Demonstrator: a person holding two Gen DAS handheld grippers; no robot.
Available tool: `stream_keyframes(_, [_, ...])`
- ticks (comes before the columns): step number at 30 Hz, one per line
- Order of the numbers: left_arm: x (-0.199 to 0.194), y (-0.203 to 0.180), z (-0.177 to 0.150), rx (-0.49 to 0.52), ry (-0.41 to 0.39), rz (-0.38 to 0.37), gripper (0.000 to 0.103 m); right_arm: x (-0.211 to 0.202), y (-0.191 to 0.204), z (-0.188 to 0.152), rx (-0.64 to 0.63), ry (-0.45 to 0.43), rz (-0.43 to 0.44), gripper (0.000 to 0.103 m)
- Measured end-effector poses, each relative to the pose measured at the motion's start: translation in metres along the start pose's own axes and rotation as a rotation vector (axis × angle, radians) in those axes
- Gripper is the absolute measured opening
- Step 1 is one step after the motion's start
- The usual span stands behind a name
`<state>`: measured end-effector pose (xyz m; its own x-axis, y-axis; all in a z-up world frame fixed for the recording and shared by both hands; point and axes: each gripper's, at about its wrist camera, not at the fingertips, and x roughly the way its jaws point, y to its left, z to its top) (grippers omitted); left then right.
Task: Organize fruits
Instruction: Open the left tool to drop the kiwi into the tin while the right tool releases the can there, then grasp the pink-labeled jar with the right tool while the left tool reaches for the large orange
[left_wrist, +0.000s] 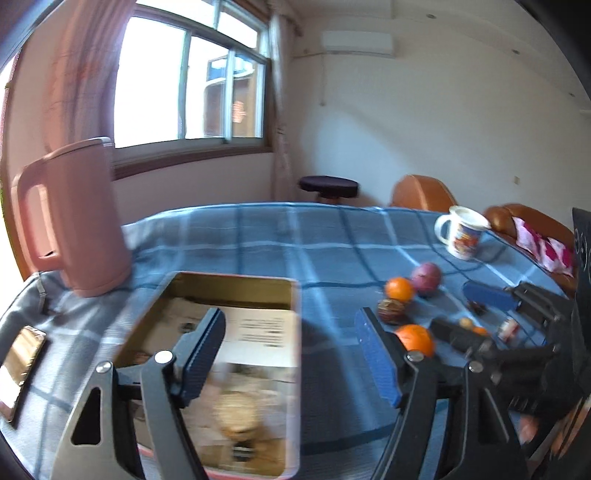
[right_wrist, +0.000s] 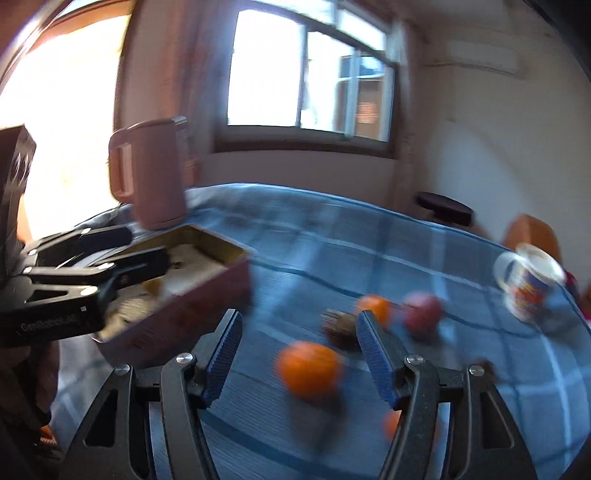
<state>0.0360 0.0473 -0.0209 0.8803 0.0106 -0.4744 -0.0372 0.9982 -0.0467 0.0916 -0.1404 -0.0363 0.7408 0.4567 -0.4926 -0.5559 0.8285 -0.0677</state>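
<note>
1. Nearest round orange fruit (right_wrist: 309, 368) sits on the blue plaid-cloth worktop (right_wrist: 369, 236), just ahead of and between the spread blue pads of the right hand-held gripper (right_wrist: 297, 354); nothing pinched. Risk: a round fruit on cloth rolls off if one pad touches first.
2. Loose cluster beyond it: brown patterned ball-like fruit (right_wrist: 340, 326), second orange fruit (right_wrist: 373, 307), reddish-purple round fruit (right_wrist: 423, 310), all close together. Risk: overshooting the near orange knocks these and scatters them toward the worktop edge.
3. Another orange fruit (right_wrist: 391, 424) is half hidden behind the right finger; easy to miss or nudge.
4. Open rectangular gold-lined tin box (left_wrist: 236, 284) lies to the left, with paper and at least one blurry item inside. Left hand-held gripper (left_wrist: 291, 354) hovers over its right side, spread wide, holding nothing. Risk: the two tools collide if the right one carries fruit across to the box while the left sits there.
5. Both views are motion-blurred, so alignment is hard to judge; a misjudged close is likely.
6. Pink plastic lidded jug (left_wrist: 77, 218) stands behind the box, and white printed mug (left_wrist: 463, 232) beyond the fruit; a wide swing could tip either.
</note>
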Motion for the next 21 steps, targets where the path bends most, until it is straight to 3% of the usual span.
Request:
stream_keyframes(6, [0.021,-0.042,-0.003,0.065,0.057,-0.074,0.075,-0.027,-0.074,-0.031,0.137,0.027,-0.195,0.066])
stream_keyframes(11, [0.036,-0.070,-0.006,0.108,0.117,-0.132,0.075,-0.039,-0.110,-0.047,0.202,0.083,-0.264,0.066])
stream_keyframes(18, [0.062,-0.088,-0.007,0.132,0.201,-0.159,0.075,-0.027,-0.127,-0.067,0.233,0.180,-0.241,0.066])
stream_keyframes(21, [0.073,-0.093,-0.008,0.149,0.233,-0.156,0.075,-0.026,-0.130,-0.066,0.260,0.181,-0.229,0.066])
